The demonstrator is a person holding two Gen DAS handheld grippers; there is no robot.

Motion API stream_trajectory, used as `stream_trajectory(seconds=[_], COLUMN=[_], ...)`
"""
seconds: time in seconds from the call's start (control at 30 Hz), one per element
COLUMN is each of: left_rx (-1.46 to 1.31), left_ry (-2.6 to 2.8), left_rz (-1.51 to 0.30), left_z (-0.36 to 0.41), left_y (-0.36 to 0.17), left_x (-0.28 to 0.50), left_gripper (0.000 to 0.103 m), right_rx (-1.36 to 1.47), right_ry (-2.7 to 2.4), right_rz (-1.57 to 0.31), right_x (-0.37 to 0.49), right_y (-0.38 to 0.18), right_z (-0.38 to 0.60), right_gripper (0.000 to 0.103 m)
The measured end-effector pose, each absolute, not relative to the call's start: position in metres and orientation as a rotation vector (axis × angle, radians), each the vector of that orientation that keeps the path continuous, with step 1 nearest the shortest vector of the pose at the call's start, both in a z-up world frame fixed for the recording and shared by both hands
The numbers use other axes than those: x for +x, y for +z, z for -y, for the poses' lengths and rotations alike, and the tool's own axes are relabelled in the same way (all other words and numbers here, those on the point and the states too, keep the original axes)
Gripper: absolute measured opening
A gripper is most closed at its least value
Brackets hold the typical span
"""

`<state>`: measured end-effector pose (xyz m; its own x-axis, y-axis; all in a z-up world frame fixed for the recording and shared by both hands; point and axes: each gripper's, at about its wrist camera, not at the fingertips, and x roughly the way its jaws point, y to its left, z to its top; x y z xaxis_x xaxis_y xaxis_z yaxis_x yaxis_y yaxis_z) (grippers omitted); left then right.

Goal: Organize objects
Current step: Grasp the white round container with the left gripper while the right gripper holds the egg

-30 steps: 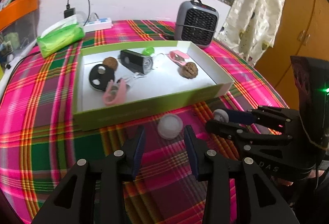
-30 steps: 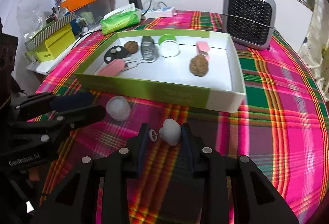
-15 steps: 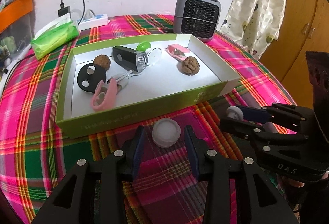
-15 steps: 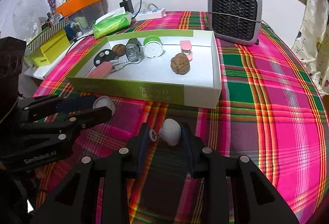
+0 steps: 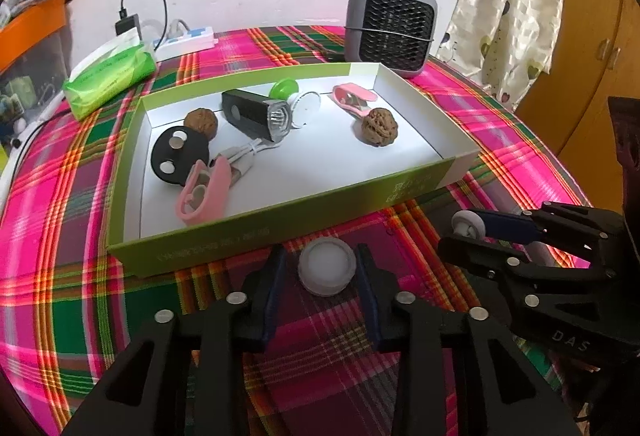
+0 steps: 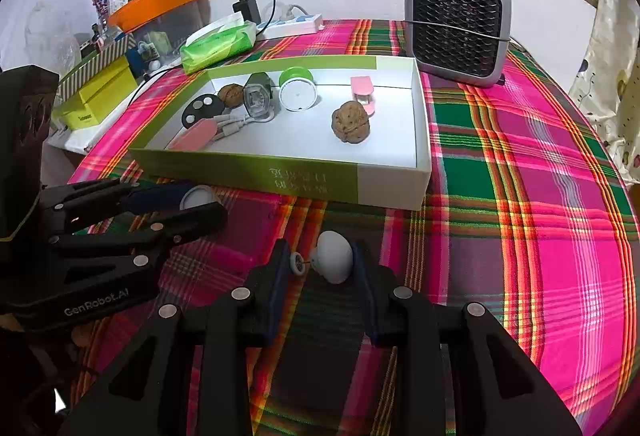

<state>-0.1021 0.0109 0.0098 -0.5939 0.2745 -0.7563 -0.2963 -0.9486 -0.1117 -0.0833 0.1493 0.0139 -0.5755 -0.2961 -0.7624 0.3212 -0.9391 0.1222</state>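
Note:
A green and white box (image 5: 280, 220) (image 6: 392, 184) lies on the plaid table and holds two walnuts, a black torch, a green-lidded jar, pink clips and a black disc. My left gripper (image 5: 322, 268) (image 6: 192, 208) is open, its fingers on either side of a round white cap (image 5: 327, 267) (image 6: 198, 197) on the cloth just in front of the box. My right gripper (image 6: 320, 262) (image 5: 464, 232) is shut on a small white egg-shaped piece (image 6: 334, 262) (image 5: 464, 226) with a tiny wheel on a pin, held just above the cloth.
A grey fan heater (image 5: 390, 24) (image 6: 456, 24) stands behind the box. A green tissue pack (image 5: 108, 76) (image 6: 218, 44) and a power strip (image 5: 188, 40) lie at the back left. Yellow boxes and an orange bin (image 6: 156, 2) stand beyond the left table edge.
My left gripper has moved forward so the white cap now sits between its fingers. My right gripper has kept hold of the egg-shaped piece and drawn back slightly from the box.

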Motion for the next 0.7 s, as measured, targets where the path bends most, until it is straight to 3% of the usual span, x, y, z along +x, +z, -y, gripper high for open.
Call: stream_trajectory(seconds=[0.7], left_rx=[-1.162], left_ry=[2.596], left_rz=[-0.052], left_z=[-0.007], left_y=[0.020], left_x=[-0.094], left_gripper=[0.026], right_rx=[1.179], right_ry=[-2.531], right_rz=[-0.041], right_x=[-0.080], right_y=[0.021], right_z=[-0.147], right_gripper=[0.033])
